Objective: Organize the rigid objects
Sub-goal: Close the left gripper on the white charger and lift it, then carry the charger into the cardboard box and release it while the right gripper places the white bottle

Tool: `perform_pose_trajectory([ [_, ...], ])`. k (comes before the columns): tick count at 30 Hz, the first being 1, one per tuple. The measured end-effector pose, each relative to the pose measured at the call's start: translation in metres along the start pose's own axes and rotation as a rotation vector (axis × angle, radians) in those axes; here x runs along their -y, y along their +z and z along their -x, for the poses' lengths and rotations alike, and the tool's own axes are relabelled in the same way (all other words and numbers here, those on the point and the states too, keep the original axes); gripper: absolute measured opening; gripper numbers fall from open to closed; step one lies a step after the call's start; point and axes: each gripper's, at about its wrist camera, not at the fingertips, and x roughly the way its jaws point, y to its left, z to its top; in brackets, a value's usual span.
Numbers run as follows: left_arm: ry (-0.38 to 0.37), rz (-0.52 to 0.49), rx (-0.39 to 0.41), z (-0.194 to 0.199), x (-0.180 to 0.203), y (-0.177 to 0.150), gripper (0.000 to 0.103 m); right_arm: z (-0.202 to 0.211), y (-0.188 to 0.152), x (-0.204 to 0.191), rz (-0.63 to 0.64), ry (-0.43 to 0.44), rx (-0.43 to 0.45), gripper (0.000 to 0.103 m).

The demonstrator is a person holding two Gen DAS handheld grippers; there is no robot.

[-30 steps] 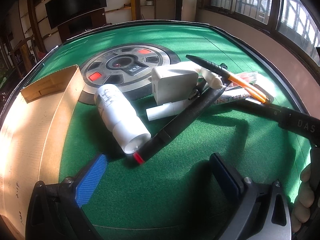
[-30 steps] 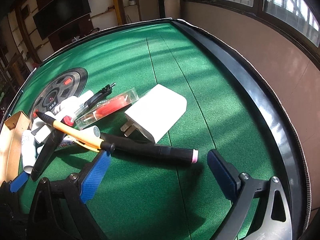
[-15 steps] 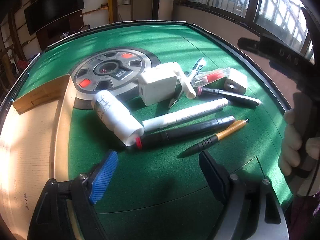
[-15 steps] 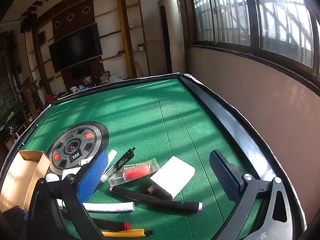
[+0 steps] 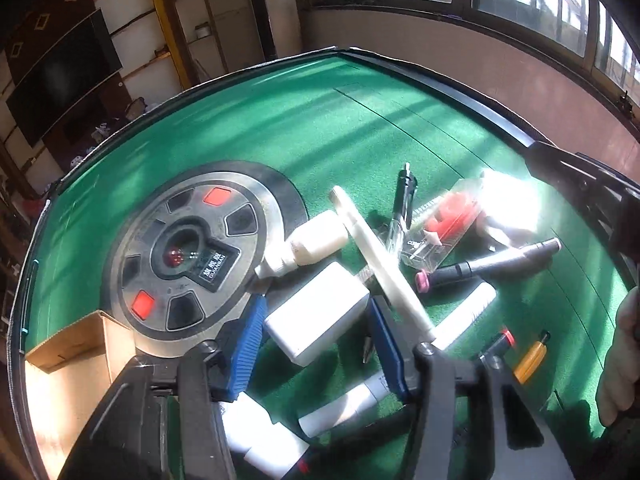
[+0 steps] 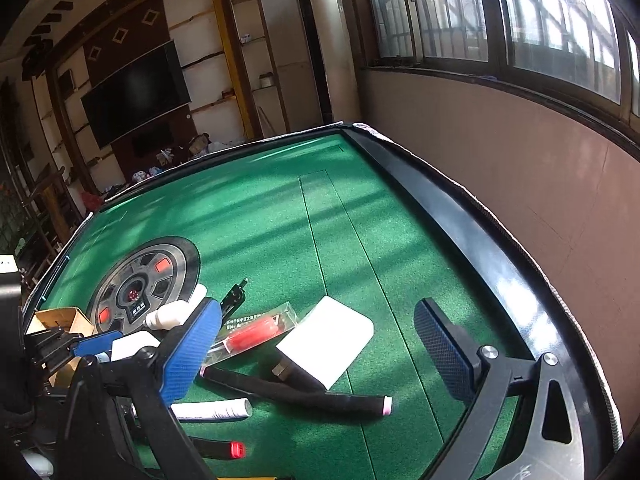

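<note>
My left gripper [image 5: 316, 322] is closing its jaws with a white charger block [image 5: 320, 312] between them, and both blue pads [image 5: 248, 340] lie against its sides. A long white stick [image 5: 380, 264] leans across the right finger. Around it lie a white bottle [image 5: 308, 246], a black clicker pen [image 5: 404, 200], a clear case with a red item [image 5: 444, 220], a black pen with a pink end [image 5: 488, 262], a white marker [image 5: 466, 310] and an orange pen [image 5: 530, 358]. My right gripper [image 6: 318, 350] hangs open above a second white charger [image 6: 328, 340], with nothing between its fingers.
A cardboard box [image 5: 72, 364] stands at the near left. A round metal dial [image 5: 192, 256] is set in the green felt table [image 5: 320, 120], which has a black raised rim [image 6: 460, 232]. A white cylinder [image 5: 260, 428] lies under my left gripper. A hand [image 5: 624, 340] shows at the right edge.
My left gripper moved forward over the pile, rolled, and narrowed its jaws from wide open onto the white charger block. My right gripper rose and tipped upward, still open.
</note>
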Motion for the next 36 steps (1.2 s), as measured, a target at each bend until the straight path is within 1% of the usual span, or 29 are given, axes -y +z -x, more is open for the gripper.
perform_pose_trajectory([
  [1, -0.061, 0.003, -0.011, 0.002, 0.001, -0.004, 0.025, 0.0, 0.0, 0.001, -0.004, 0.001, -0.001, 0.097],
  [2, -0.113, 0.01, -0.019, 0.006, 0.002, -0.009, 0.023, -0.001, 0.0, 0.002, -0.009, 0.004, -0.005, 0.097],
  [4, -0.116, -0.003, -0.017, 0.016, 0.009, -0.017, 0.023, -0.002, 0.0, 0.004, -0.017, 0.014, -0.02, 0.097],
  [6, -0.098, -0.027, 0.018, 0.028, 0.014, -0.021, 0.023, -0.004, 0.0, 0.005, -0.027, 0.023, -0.03, 0.097],
  [7, -0.08, -0.033, 0.042, 0.032, 0.016, -0.02, 0.024, -0.004, 0.0, 0.005, -0.03, 0.022, -0.032, 0.097],
  [9, -0.049, -0.055, 0.069, 0.035, 0.02, -0.015, 0.039, -0.004, -0.001, 0.006, -0.033, 0.022, -0.033, 0.097],
  [10, -0.027, -0.06, 0.074, 0.032, 0.022, -0.012, 0.052, -0.004, -0.001, 0.007, -0.033, 0.019, -0.033, 0.097],
  [11, -0.017, -0.061, 0.072, 0.029, 0.024, -0.01, 0.053, -0.005, -0.001, 0.007, -0.033, 0.016, -0.033, 0.097],
  [14, -0.008, -0.068, 0.027, 0.012, 0.029, -0.008, 0.053, -0.007, -0.001, 0.007, -0.032, 0.012, -0.039, 0.097],
  [15, -0.012, -0.057, 0.014, 0.008, 0.029, -0.009, 0.052, -0.007, -0.002, 0.007, -0.033, 0.012, -0.04, 0.097],
  [16, -0.021, -0.04, 0.006, 0.005, 0.028, -0.01, 0.032, -0.008, -0.001, 0.007, -0.034, 0.013, -0.042, 0.097],
  [17, -0.026, -0.024, 0.006, 0.005, 0.025, -0.011, 0.022, -0.008, -0.001, 0.007, -0.033, 0.016, -0.042, 0.097],
  [19, -0.056, 0.038, 0.021, 0.012, 0.015, -0.015, 0.022, -0.009, -0.002, 0.006, -0.025, 0.013, -0.042, 0.097],
  [22, -0.09, 0.123, 0.08, 0.038, -0.002, -0.023, 0.022, -0.012, -0.003, 0.004, -0.014, 0.012, -0.048, 0.097],
  [24, -0.11, 0.164, 0.133, 0.064, -0.012, -0.032, 0.022, -0.014, -0.003, 0.003, -0.007, 0.014, -0.05, 0.097],
  [28, -0.138, 0.243, 0.241, 0.126, -0.033, -0.063, 0.022, -0.016, -0.006, 0.0, 0.018, 0.008, -0.044, 0.097],
  [31, -0.138, 0.301, 0.309, 0.166, -0.051, -0.094, 0.022, -0.017, -0.008, -0.005, 0.04, 0.041, -0.051, 0.097],
  [32, -0.141, 0.32, 0.326, 0.176, -0.057, -0.104, 0.022, -0.015, -0.009, -0.009, 0.049, 0.074, -0.056, 0.097],
  [34, -0.117, 0.347, 0.354, 0.194, -0.069, -0.123, 0.022, -0.007, -0.01, -0.021, 0.062, 0.158, -0.088, 0.096],
  [36, -0.097, 0.366, 0.372, 0.207, -0.08, -0.14, 0.022, 0.006, -0.015, -0.046, 0.091, 0.292, -0.145, 0.096],
])
